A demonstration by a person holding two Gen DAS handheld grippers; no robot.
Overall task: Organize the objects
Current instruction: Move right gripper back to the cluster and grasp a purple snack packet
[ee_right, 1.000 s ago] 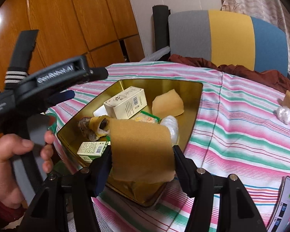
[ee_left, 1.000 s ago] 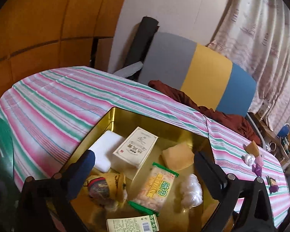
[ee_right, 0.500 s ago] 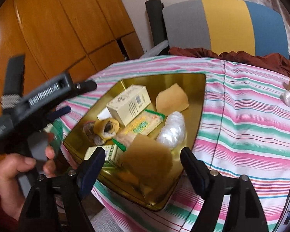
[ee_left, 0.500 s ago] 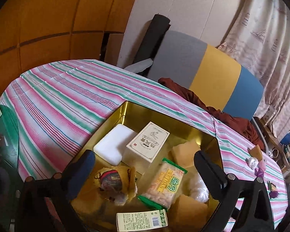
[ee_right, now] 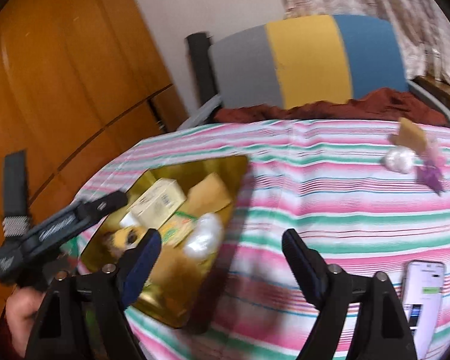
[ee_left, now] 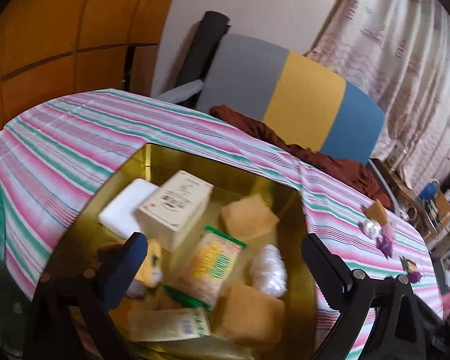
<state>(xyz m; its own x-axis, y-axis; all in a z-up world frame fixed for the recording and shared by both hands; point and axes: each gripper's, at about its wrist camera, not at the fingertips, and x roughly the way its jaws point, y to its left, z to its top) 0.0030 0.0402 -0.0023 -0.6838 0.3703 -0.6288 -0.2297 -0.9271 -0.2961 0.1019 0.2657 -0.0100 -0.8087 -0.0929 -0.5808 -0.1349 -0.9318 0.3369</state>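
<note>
Right gripper (ee_right: 222,258): jaws opening, near full spread, nothing between them; it hangs over the striped tablecloth (ee_right: 330,204) just beside the gold tin (ee_right: 237,165). Left gripper (ee_left: 225,255): jaws wide, empty, poised over the tin's near end.

Done, judging by contents: tin holds cream carton (ee_left: 174,207), white block (ee_left: 123,207), green-edged snack packet (ee_left: 213,264), white wrapped bundle (ee_left: 270,270), two tan sponge pieces (ee_left: 249,216) and a labelled box (ee_left: 168,324) at the near wall.

Left: small cluster near the cloth's far right edge, namely tan piece (ee_right: 411,135), white wrapped ball (ee_right: 399,159), purple-wrapped bits (ee_right: 432,174). Phone (ee_right: 424,285) at near right edge; unclear whether it belongs.
</note>
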